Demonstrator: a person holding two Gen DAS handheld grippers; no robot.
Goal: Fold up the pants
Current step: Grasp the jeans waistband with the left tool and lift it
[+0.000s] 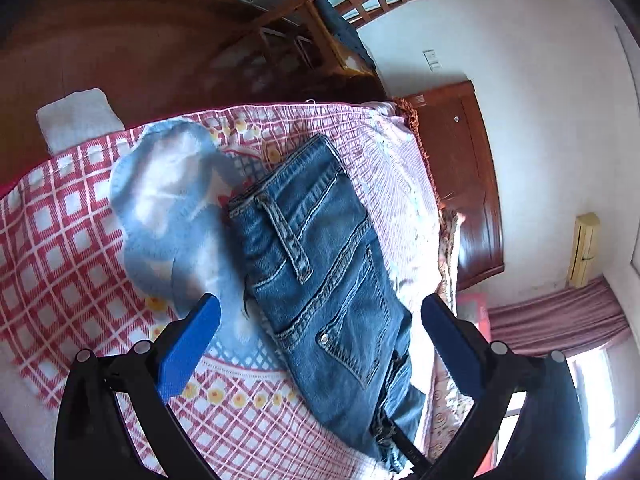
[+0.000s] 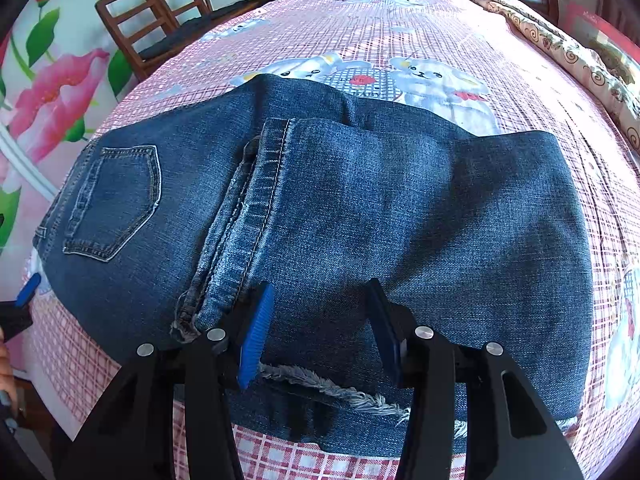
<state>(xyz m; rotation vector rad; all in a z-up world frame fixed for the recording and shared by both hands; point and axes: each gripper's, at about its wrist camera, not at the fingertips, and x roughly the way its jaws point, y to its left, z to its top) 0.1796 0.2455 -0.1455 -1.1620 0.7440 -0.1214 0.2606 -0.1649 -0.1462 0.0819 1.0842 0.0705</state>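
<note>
Fold pants: seemingly midway. Jeans [image 2: 320, 216] lying across the middle of the right wrist frame on the pink checked bedspread [image 2: 520, 60], already doubled over, with the stitched leg hem running down the centre, a back pocket [image 2: 114, 202] at left and a frayed edge low in the frame. Right gripper [image 2: 318, 332] at bottom centre, jaws standing apart over the denim, blue pads clear of the cloth and clamped on nothing; probably just after letting a folded layer down. Left gripper [image 1: 320, 344] at the bottom of its own frame, jaws wide apart and empty, above the waistband end of the jeans [image 1: 320, 264]. Next move, as a guess: one more fold, calling for a pinch on the thick stacked layers near one end, a lift high enough to clear the pile, and a carry across to the other end without dragging the lower layers askew. Only in the left wrist view: belt loop, riveted pocket, a white folded towel [image 1: 78, 118] at upper left, a wooden headboard at right, a curtained window at lower right. Only in the right wrist view: the full width of the folded bundle, teddy bear print [image 2: 436, 80] above it, wooden chairs [image 2: 152, 16] at upper left, and one blue finger of the left gripper at the left edge.
</note>
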